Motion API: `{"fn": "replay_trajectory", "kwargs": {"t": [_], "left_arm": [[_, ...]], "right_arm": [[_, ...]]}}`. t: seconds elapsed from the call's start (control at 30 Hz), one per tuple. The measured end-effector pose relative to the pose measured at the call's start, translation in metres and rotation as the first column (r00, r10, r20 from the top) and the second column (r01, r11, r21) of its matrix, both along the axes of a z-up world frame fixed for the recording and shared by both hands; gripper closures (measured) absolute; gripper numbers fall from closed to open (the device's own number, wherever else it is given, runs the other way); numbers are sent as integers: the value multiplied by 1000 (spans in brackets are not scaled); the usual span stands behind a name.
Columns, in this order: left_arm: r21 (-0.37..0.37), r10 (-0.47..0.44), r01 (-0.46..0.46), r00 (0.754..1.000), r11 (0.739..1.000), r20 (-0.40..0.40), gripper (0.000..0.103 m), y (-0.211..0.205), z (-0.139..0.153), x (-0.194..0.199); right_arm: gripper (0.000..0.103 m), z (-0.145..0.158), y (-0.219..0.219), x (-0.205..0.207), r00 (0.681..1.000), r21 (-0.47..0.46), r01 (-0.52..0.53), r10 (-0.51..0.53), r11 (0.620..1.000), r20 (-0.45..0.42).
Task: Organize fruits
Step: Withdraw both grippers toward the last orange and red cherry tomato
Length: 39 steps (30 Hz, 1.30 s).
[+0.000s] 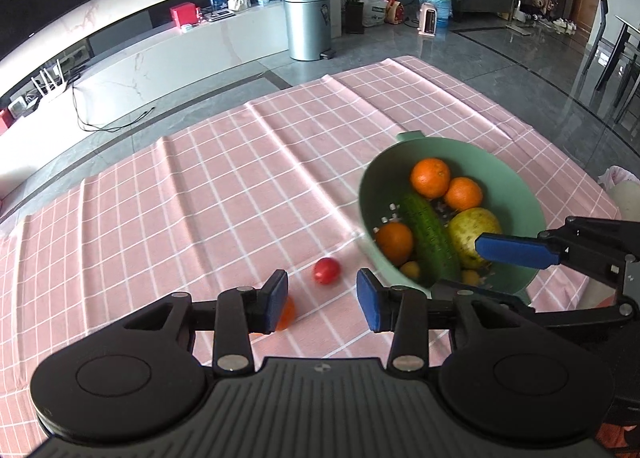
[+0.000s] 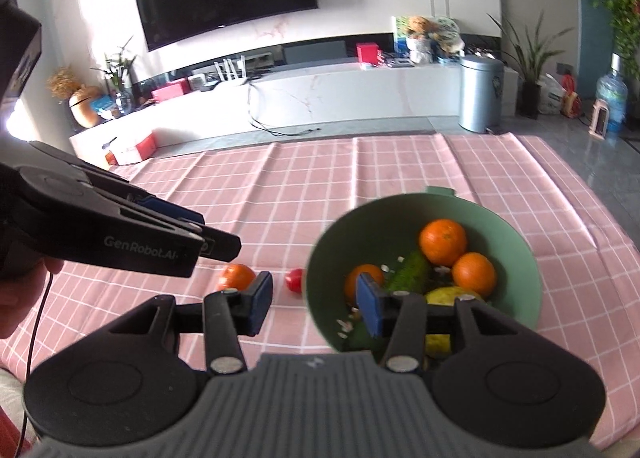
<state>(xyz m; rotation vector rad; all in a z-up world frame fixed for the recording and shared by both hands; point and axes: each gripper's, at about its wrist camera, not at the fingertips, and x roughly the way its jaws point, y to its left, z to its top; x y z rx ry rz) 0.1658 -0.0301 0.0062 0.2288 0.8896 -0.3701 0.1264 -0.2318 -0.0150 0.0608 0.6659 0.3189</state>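
Observation:
A green bowl (image 1: 370,193) stands on the pink checked cloth and holds several oranges (image 1: 430,177), a cucumber (image 1: 430,236), a yellow-green fruit (image 1: 474,230) and small yellow ones. On the cloth left of it lie a red tomato (image 1: 327,270) and a loose orange (image 1: 287,314), which is half hidden behind my left gripper's finger. My left gripper (image 1: 323,298) is open over these two with nothing between its pads. My right gripper (image 2: 315,300) is open astride the bowl's (image 2: 320,254) near-left rim without pressing it. Its blue pad (image 1: 516,252) hangs over the bowl.
The cloth (image 1: 224,193) covers the table to its far edge, with open cloth left of and behind the bowl. The left gripper (image 2: 216,236) and a hand (image 2: 20,298) fill the right view's left side. A white object (image 1: 624,197) sits by the right edge.

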Motion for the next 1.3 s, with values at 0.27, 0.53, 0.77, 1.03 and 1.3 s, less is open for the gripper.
{"fn": "replay_trajectory", "kwargs": {"t": [0.27, 0.53, 0.77, 1.03, 1.3], "left_arm": [[-3, -8, 8, 1000, 1000, 2, 43, 35, -19, -10], [-29, -14, 13, 1000, 999, -5, 40, 55, -48, -12], [-48, 4, -5, 1000, 999, -29, 36, 60, -73, 3], [-75, 28, -31, 998, 997, -50, 36, 54, -90, 31], [-155, 51, -67, 993, 986, -103, 44, 58, -101, 48]], "right_arm": [[59, -10, 37, -4, 996, -69, -86, 88, 994, 30], [60, -26, 60, -3, 987, -158, -145, 155, 977, 53], [60, -41, 71, 1, 979, -244, -186, 202, 952, 40], [61, -52, 84, 11, 969, -375, -216, 245, 902, 30], [63, -56, 92, 26, 934, -500, -308, 358, 809, 4]]}}
